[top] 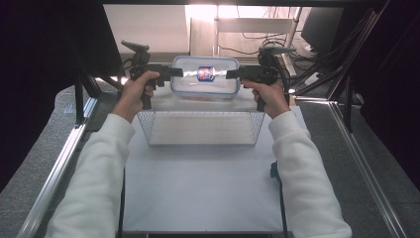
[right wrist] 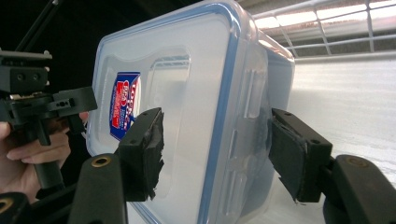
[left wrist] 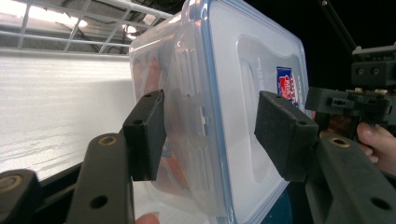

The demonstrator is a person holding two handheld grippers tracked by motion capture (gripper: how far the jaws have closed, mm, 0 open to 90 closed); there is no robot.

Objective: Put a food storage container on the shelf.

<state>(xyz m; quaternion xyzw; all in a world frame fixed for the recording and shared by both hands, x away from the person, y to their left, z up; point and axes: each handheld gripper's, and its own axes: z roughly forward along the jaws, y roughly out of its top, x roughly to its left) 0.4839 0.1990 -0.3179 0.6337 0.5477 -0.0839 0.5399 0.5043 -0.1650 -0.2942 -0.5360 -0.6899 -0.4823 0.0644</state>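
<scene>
Risk, largest first: drop of the clear lidded container (top: pixel 205 82), held in the air at upper centre of the high view, above and beyond the wire basket (top: pixel 200 128) on the white tabletop (top: pixel 198 193). Cause judged likely: grip by two short ends only, smooth plastic, no support beneath; any loosening on one side would let that end swing down and tip onto the basket rim. Reddish contents dimly visible through the wall, not identifiable; could shift inside if tilted.

Second risk: twisting or lid popping if the two hands pull unevenly or rotate against each other.

Positions. Left gripper (top: pixel 174 72) at left end of container in high view; in the left gripper view, jaws part-way apart with the container's end between them, one pad on the body wall, the other at the lid face; firm contact on the lid side not certain. Right gripper (top: pixel 233 74) at right end; in the right gripper view, jaws likewise straddle lid and wall, frayed pads close against plastic. Blue-red label (top: pixel 205 74) at lid centre, between the grippers.
</scene>
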